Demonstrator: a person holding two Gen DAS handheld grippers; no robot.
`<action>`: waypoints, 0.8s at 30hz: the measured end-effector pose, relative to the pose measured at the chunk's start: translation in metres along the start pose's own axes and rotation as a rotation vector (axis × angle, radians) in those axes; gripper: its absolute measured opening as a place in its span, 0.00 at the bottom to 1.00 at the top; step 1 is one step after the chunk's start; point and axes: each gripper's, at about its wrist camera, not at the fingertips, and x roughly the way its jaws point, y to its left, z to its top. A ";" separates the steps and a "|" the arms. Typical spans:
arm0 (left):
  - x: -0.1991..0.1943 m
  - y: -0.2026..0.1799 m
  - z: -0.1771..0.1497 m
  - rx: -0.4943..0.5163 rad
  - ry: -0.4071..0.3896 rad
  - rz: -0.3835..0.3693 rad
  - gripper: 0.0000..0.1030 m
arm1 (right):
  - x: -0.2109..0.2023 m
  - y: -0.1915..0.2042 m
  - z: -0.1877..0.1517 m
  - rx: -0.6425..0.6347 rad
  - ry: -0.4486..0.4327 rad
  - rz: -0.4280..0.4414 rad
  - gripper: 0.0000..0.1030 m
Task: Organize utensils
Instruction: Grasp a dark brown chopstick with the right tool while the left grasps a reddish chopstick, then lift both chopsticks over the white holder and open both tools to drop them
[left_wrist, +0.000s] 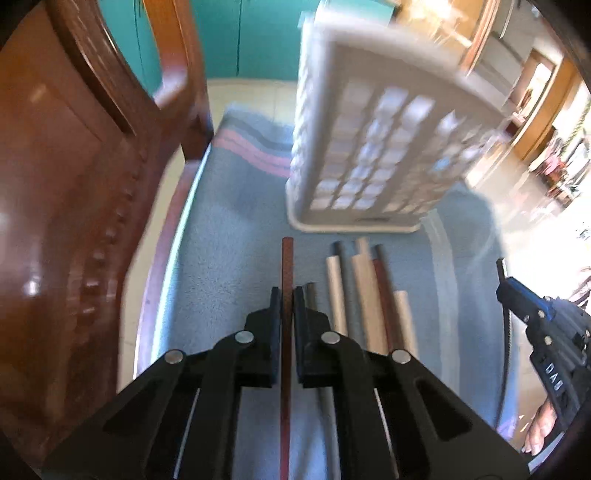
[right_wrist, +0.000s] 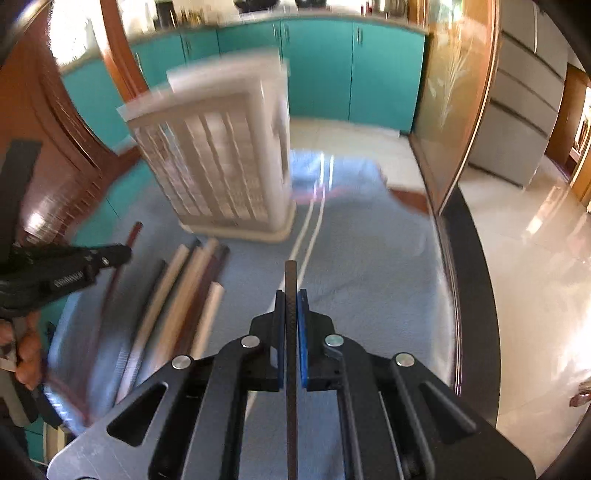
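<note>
Now both grippers tilt downward, left gripper (left_wrist: 284, 295) jaws clamping a reddish-brown stick (left_wrist: 287, 258), right gripper (right_wrist: 291, 299) jaws a black stick (right_wrist: 290, 273).

A blue cloth (right_wrist: 369, 258) covers the table near teal cabinets (right_wrist: 317, 62) and a wooden chair (left_wrist: 74, 184).

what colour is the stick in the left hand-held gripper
Reddish brown stick; clearest in the left wrist view.

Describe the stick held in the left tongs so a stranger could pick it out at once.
Start at the white slatted basket standing on the blue cloth; a row of loose sticks lies in front of it. Left of that row, the left tongs are shut on the reddish-brown stick. It alone is thin, flat, rust-coloured and clamped, while its neighbours lie loose, mostly pale and round.
</note>
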 end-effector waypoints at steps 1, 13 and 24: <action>-0.016 -0.002 0.000 0.007 -0.031 -0.018 0.07 | -0.021 0.001 0.003 -0.001 -0.041 0.013 0.07; -0.179 -0.013 0.006 0.059 -0.355 -0.113 0.07 | -0.155 0.006 0.037 -0.006 -0.335 0.092 0.07; -0.256 -0.025 0.092 -0.006 -0.583 -0.104 0.07 | -0.195 0.014 0.152 0.041 -0.544 0.145 0.07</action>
